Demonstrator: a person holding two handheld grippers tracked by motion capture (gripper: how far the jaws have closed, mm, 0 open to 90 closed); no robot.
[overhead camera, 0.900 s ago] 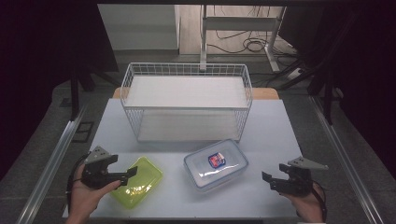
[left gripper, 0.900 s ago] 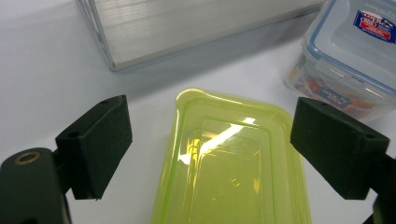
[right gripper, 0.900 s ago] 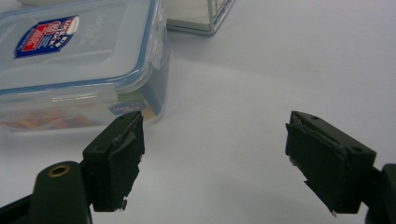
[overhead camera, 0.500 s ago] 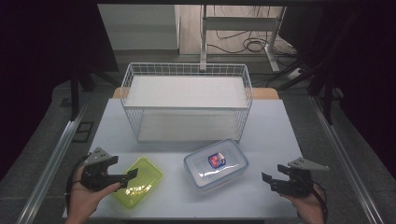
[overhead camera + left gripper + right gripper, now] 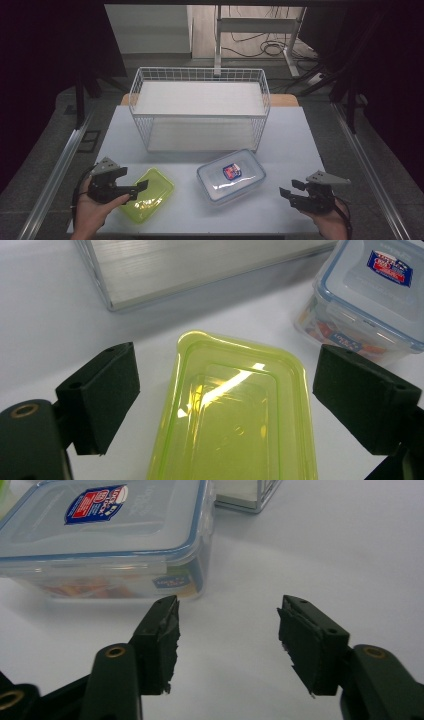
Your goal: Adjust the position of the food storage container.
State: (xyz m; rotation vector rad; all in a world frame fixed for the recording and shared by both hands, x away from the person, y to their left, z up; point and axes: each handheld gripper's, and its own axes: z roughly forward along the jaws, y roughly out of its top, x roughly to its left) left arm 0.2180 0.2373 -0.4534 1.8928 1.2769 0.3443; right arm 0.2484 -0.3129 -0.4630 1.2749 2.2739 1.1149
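A translucent yellow-green lid (image 5: pixel 149 192) lies flat near the table's front left. My left gripper (image 5: pixel 140 187) is open, and its jaws straddle the near end of the lid (image 5: pixel 235 415) without the pads (image 5: pixel 102 390) touching it. A clear food box with a blue-rimmed lid and a red and blue label (image 5: pixel 231 175) sits to the right of the green lid. My right gripper (image 5: pixel 287 195) hovers open at the front right. Nothing is between its jaws (image 5: pixel 227 625), and the box (image 5: pixel 110 535) is just ahead to their left.
A white wire basket (image 5: pixel 200 116) stands across the middle back of the pale table (image 5: pixel 300 140), its metal base edge (image 5: pixel 200 270) just beyond the green lid. Dark floor, cables and a stand lie beyond the table.
My left gripper has edged slightly forward over the green lid. The right gripper, the box and the basket have stayed where they were.
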